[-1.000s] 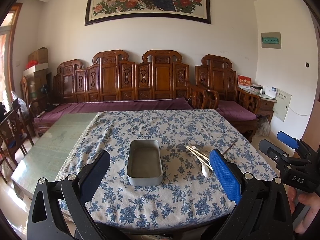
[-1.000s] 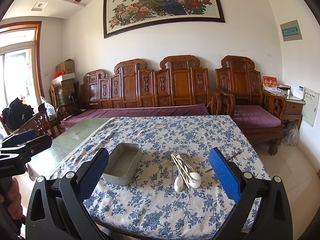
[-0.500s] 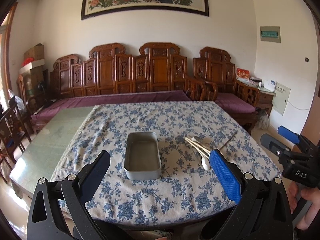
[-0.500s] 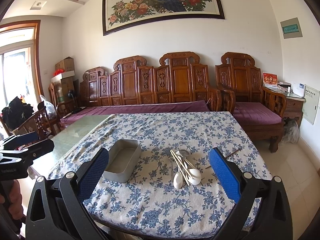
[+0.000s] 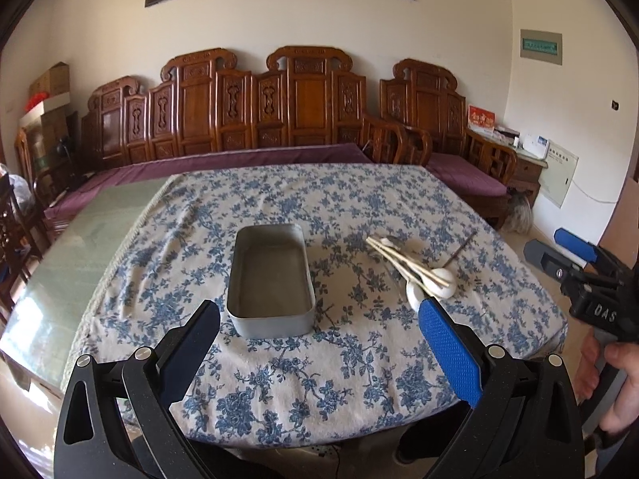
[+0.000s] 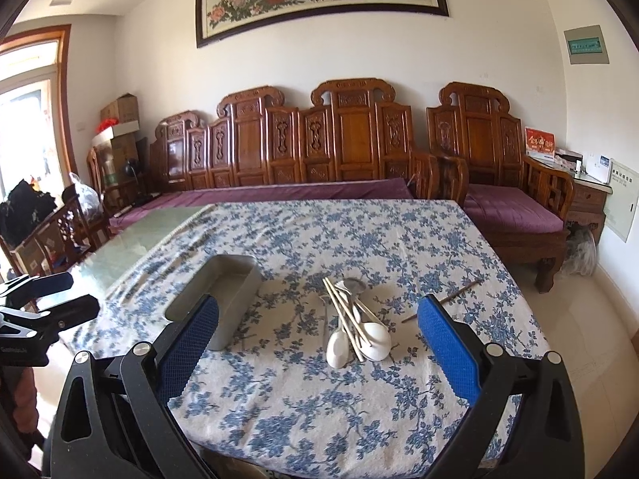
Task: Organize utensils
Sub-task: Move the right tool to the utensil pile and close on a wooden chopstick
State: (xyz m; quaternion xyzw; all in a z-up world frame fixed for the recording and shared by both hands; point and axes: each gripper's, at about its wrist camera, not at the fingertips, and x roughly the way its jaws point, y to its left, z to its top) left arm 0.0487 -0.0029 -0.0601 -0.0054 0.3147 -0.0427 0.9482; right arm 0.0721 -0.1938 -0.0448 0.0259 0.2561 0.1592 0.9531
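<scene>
While both grippers hang above the near edge of the table, the views have tipped downward and closer than a moment ago: the wall painting has slid mostly out of the top of the left wrist view, and the tin now fills more of it. That reads as an approach beginning, with nothing yet picked up.

The left gripper has its fingers wide apart and empty, lined up on the metal tin, which sits open and empty near the middle of the floral tablecloth. The right gripper is likewise spread wide with nothing between its pads, and frames the utensil pile: white spoons, pale chopsticks and a metal spoon heaped together, toward the right edge and just right of the tin. One dark chopstick lies apart, nearer the right edge.

Every utensil is outside the tin, so the sorting is all ahead; the right gripper looks best placed for a first grab.

Readable writing is scarce: "DAS" shows on the body of the right gripper as seen from the left wrist. The red card and wall panels in the background carry print too small to read.
</scene>
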